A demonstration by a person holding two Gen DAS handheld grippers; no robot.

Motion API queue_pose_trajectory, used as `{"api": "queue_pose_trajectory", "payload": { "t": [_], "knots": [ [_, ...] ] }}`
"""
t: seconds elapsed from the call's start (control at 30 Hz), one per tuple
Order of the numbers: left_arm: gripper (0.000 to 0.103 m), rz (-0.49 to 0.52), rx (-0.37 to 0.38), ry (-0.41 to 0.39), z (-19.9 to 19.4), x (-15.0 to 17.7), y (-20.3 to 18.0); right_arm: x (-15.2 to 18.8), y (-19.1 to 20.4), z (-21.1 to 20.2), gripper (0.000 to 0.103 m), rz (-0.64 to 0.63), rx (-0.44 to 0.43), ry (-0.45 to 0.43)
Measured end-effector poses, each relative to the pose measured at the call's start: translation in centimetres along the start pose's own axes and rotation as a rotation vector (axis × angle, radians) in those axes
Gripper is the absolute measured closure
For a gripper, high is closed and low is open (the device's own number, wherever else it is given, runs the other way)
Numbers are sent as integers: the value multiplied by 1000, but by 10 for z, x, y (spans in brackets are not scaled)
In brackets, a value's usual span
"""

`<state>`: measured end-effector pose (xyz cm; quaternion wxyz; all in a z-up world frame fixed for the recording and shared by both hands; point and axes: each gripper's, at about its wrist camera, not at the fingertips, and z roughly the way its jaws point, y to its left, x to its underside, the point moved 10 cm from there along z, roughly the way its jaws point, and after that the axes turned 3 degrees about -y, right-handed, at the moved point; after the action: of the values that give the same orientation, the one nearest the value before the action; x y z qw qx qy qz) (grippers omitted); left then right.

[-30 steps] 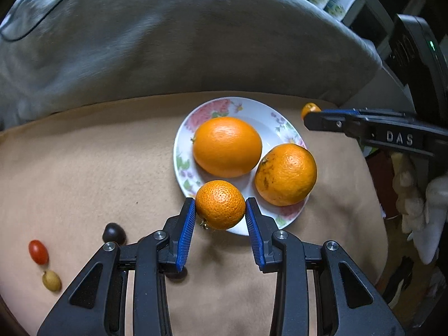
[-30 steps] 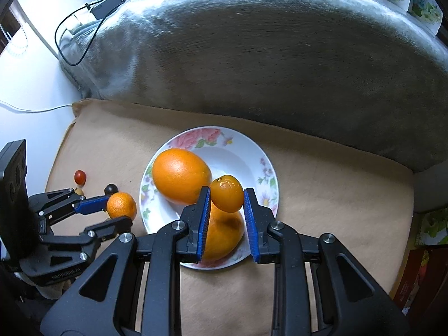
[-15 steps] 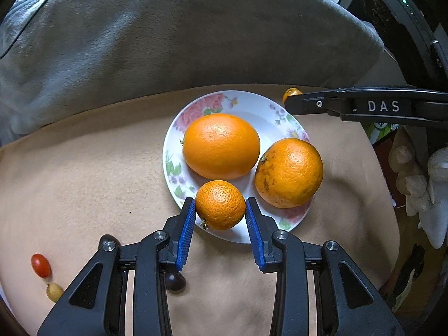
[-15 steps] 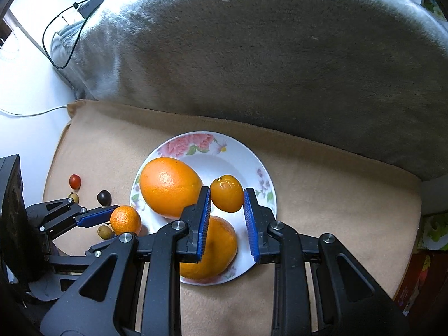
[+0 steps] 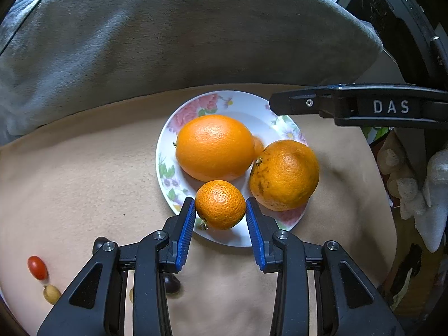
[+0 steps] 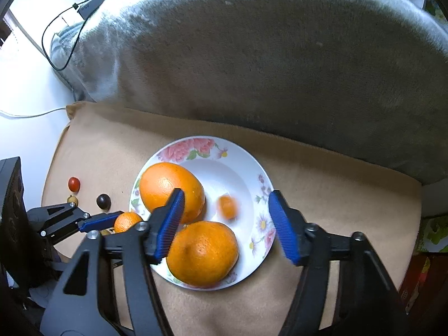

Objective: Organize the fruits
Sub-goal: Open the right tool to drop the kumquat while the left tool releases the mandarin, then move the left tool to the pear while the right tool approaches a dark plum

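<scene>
Your right claw has just been spreading its jaws; they stand wide above the floral plate, and the tiny orange fruit, blurred, sits free on the plate at about 3 o'clock from the oval orange. Your left claw pinches the small mandarin over the plate's 6 o'clock rim. The speckled orange lies at the plate's 4 o'clock.

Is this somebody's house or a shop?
Probably a home: a flowered plate of fruit sits on a tan cushion, with a gray plush blanket behind it, like a sofa or bed.
</scene>
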<state>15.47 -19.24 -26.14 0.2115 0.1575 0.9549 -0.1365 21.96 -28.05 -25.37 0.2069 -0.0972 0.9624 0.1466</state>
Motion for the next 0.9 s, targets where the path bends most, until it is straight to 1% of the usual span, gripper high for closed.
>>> {"api": "queue_pose_trajectory", "payload": {
  "t": [0.1, 0.13, 0.17, 0.2, 0.23, 0.37, 0.9],
  "knots": [
    [65, 4, 6, -5, -1, -1, -2, -1, -2, -1, 37, 8, 7, -4],
    [59, 6, 6, -8, -2, -2, -3, -1, -3, -1, 36, 11, 9, -5],
    [55, 9, 5, -12, -3, -3, -4, -2, -3, -1, 32, 14, 11, -5],
    [47, 10, 5, -16, -4, -4, -4, -2, -4, -2, 29, 18, 12, -7],
    [43, 11, 4, -20, -5, -5, -4, -2, -4, -3, 29, 22, 11, -9],
    [37, 16, -3, -27, -7, -6, -5, -3, -8, -5, 26, 38, 14, -15],
    [35, 11, -18, -76, -29, -8, 0, -7, 0, -32, 24, 68, -5, -76]
  ]
}}
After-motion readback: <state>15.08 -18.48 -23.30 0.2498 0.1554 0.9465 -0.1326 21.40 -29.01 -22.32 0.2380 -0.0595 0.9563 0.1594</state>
